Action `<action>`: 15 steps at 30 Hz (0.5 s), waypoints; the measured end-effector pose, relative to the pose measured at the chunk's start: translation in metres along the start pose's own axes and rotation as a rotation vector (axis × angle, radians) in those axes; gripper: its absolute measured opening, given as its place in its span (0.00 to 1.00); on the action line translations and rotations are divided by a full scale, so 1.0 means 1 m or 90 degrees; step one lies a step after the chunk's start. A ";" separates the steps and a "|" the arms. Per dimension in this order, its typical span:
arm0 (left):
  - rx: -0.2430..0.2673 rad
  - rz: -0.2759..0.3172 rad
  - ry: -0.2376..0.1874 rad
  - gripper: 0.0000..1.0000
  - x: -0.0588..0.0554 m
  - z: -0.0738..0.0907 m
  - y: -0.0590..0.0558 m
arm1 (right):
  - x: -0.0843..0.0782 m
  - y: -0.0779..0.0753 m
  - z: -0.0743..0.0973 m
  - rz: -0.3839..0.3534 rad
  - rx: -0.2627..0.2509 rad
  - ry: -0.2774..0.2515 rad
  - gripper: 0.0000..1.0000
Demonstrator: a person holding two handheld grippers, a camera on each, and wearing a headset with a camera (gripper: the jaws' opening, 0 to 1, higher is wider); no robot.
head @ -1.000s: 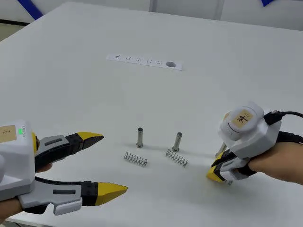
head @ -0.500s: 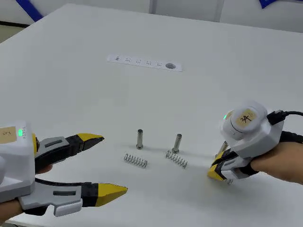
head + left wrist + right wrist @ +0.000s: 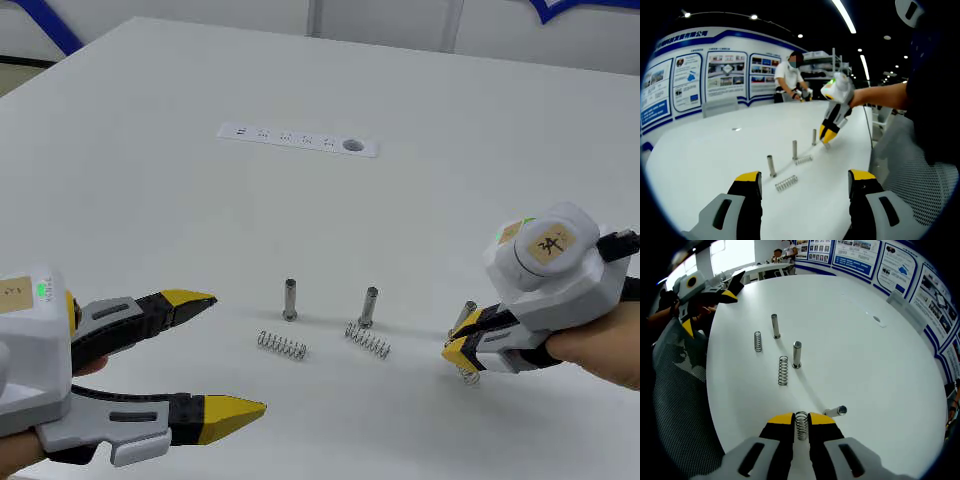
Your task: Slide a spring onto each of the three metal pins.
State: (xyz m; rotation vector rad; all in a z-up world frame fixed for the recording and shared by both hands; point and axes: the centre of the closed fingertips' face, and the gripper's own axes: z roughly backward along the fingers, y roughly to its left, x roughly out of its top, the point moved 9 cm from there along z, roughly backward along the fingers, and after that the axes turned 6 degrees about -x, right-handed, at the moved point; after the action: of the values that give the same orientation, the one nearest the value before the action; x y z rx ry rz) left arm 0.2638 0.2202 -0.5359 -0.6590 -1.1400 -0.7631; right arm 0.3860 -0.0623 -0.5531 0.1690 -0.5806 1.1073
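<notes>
- Surface (image 3: 180,210): white and wide. A flat white socket strip (image 3: 298,139) lies on the far side, well apart from the pins.
- Three metal pins stand in a left-to-right row: left pin (image 3: 290,299), middle pin (image 3: 368,306), right pin (image 3: 466,317).
- Left and middle pins stand upright and bare. The right pin is partly behind your right gripper (image 3: 457,350), so I can't tell if it's upright.
- Left spring (image 3: 280,346) lies flat just near of the left pin.
- Middle spring (image 3: 367,341) lies flat just near of the middle pin, with its left end close to the pin's base.
- Both loose springs sit between you and their pins.
- Right gripper: jaws pinching the third spring (image 3: 801,425), which runs along the jaws. One end pokes past the tips, low over the surface and just beside the right pin. I can't tell whether it touches the surface.
- Left gripper (image 3: 236,352): jaws spread wide and holding nothing. It's at the near left, well apart from the pins, tips pointing right toward the row.
- In the left gripper view, the pin row and both loose springs lie between your spread jaws and the right gripper.
- In the background of that view, a person (image 3: 790,80) stands at another table, with wall posters (image 3: 700,75) to the left.
- A mesh chair back (image 3: 680,390) shows off the near edge of the surface.
</notes>
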 end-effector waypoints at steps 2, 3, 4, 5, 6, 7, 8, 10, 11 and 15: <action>0.000 -0.001 0.001 0.72 0.000 0.000 0.000 | 0.000 0.000 0.001 -0.002 -0.002 -0.003 0.12; -0.001 -0.001 0.001 0.72 0.000 0.000 0.000 | 0.000 0.000 0.002 -0.003 -0.005 -0.005 0.12; -0.002 -0.001 0.002 0.72 0.000 0.000 0.000 | 0.000 -0.001 0.003 -0.004 -0.006 -0.008 0.12; -0.002 -0.002 0.001 0.72 0.000 0.000 0.000 | 0.000 -0.001 0.005 -0.006 -0.007 -0.011 0.12; -0.002 -0.002 0.001 0.72 0.000 0.000 0.000 | 0.000 0.000 0.005 -0.007 -0.008 -0.013 0.12; -0.002 -0.002 0.001 0.72 0.000 0.000 0.000 | 0.001 -0.001 0.006 -0.008 -0.010 -0.016 0.12; -0.001 -0.002 0.001 0.72 0.000 0.000 0.000 | 0.000 -0.001 0.006 -0.010 -0.012 -0.016 0.12; -0.002 -0.002 0.002 0.72 0.000 0.000 0.000 | 0.001 -0.001 0.008 -0.011 -0.013 -0.021 0.12; -0.002 -0.002 0.002 0.72 0.000 0.000 0.000 | 0.001 -0.001 0.008 -0.012 -0.014 -0.022 0.12; 0.000 -0.003 0.001 0.72 0.000 0.000 0.000 | 0.004 -0.001 0.015 -0.019 -0.019 -0.038 0.12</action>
State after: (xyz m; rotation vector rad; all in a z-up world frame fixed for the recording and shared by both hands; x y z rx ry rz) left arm 0.2640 0.2204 -0.5354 -0.6565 -1.1404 -0.7669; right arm 0.3829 -0.0656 -0.5380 0.1846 -0.6465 1.0672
